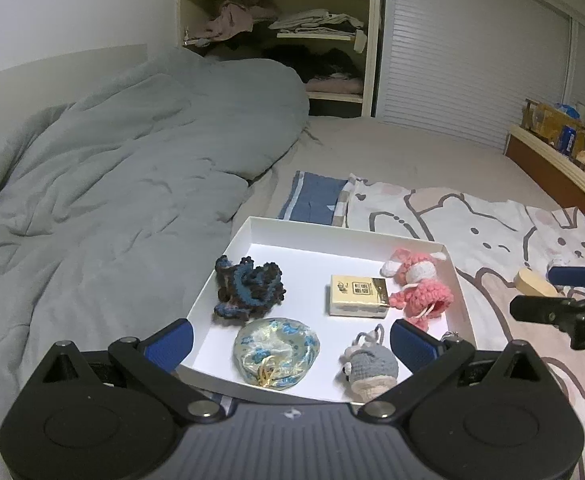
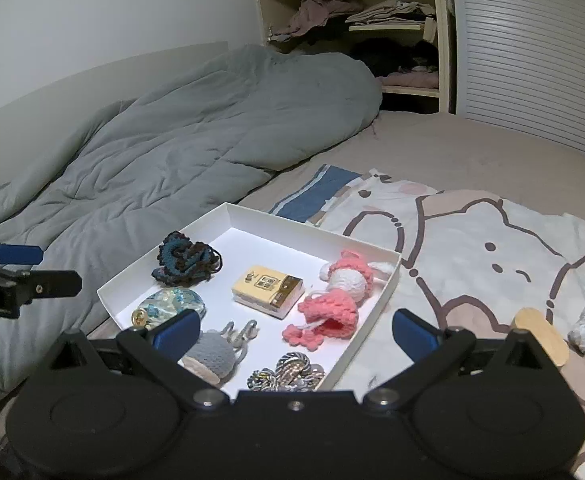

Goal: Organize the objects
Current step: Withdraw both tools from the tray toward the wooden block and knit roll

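You worked in dim, cool indoor light, the white tray (image 1: 458,280) being the brightest patch. Fisheye bending curved the edges and darkened the corners; detail stayed slightly soft.

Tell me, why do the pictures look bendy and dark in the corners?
Left wrist view: the fisheye lens bends the slatted door and blackens the corners; the white box glows brightest. Right wrist view: same bending, dim room, soft shadows beside the pink doll.
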